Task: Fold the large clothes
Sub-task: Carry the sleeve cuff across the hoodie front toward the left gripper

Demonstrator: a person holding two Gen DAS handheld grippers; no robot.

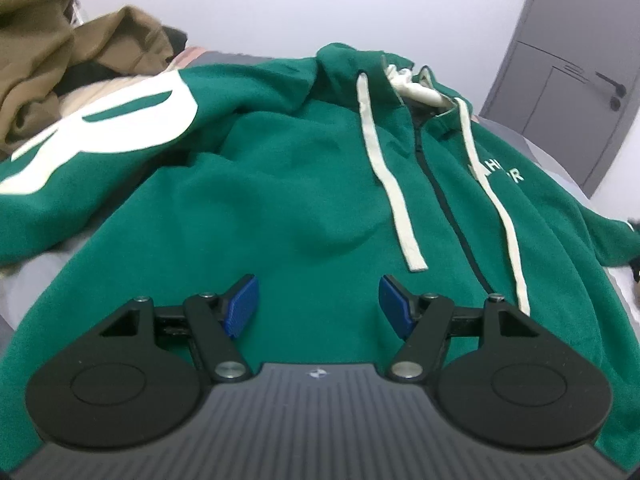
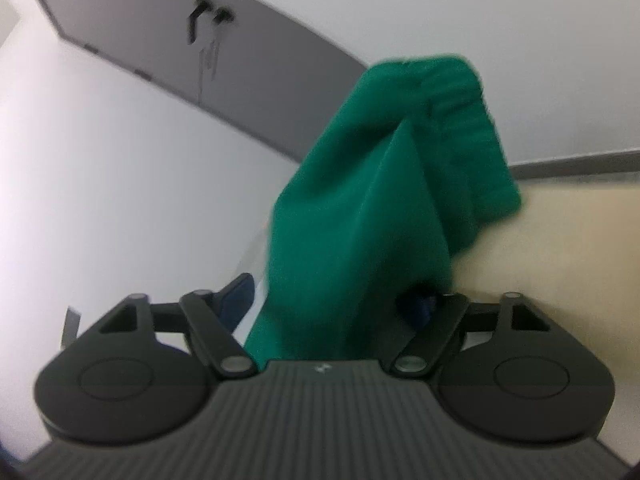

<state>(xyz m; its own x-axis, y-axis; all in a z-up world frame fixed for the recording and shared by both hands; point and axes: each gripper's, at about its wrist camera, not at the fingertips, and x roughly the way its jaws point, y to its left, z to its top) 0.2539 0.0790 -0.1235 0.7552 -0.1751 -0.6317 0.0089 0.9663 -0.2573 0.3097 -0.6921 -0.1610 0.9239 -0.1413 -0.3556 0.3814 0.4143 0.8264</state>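
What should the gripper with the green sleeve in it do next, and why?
Probably lay that sleeve across the front of the green hoodie. The hoodie lies spread out and zipped, unfolded, and the sleeve sits loosely between the right gripper's parted pads, so it looks ready to drop. The left gripper hovers open.

The green hoodie (image 1: 304, 184) was soft, matt fleece cloth, its cream drawstrings (image 1: 388, 172) flat woven cotton. The left tongs (image 1: 318, 306) showed matt black plastic arms, ribbed blue rubbery pads and shiny metal pivot pins. The brown garment (image 1: 44, 56) looked like thick matt cloth.
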